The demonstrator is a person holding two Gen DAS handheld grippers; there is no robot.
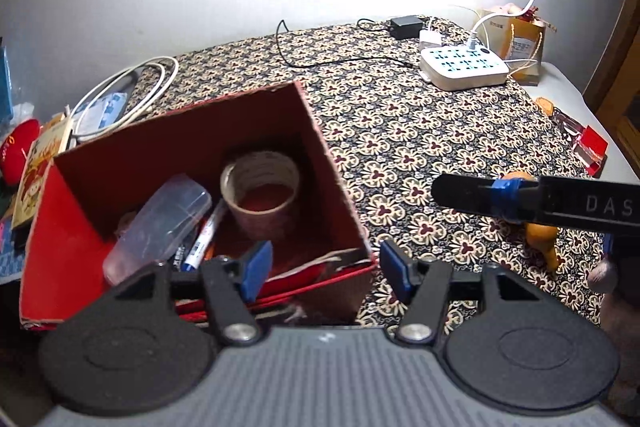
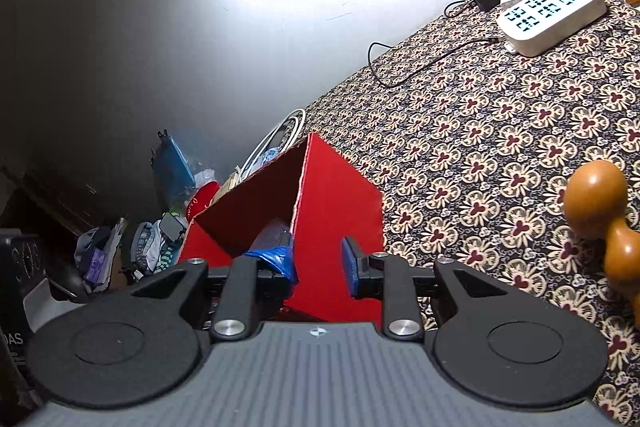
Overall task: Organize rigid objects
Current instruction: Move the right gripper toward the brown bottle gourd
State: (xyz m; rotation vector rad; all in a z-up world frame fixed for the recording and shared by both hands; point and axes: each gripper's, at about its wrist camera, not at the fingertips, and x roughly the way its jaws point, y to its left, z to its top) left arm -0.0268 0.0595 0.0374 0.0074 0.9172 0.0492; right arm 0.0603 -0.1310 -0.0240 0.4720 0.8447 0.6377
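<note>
An open red cardboard box [image 1: 68, 239] sits on the patterned cloth [image 1: 420, 131]. Inside it are a tape roll [image 1: 260, 199], a clear plastic case [image 1: 160, 227] and pens [image 1: 204, 239]. My left gripper [image 1: 325, 269] hovers open above the box's near right corner, its blue pads clear of the cardboard. One black, blue-taped finger of the right gripper [image 1: 480, 195] reaches in from the right. In the right wrist view the right gripper [image 2: 318, 267] stands open before the red box [image 2: 340, 195], with nothing between its pads. An orange wooden gourd-shaped piece [image 2: 600, 211] lies to its right.
A white power strip [image 1: 464, 67] with plugged cables and a black adapter [image 1: 406, 25] lies at the back right, beside a yellow bag [image 1: 520, 43]. A red and clear case [image 1: 588, 147] sits near the right edge. White cable coils and clutter [image 1: 36, 155] crowd the box's left.
</note>
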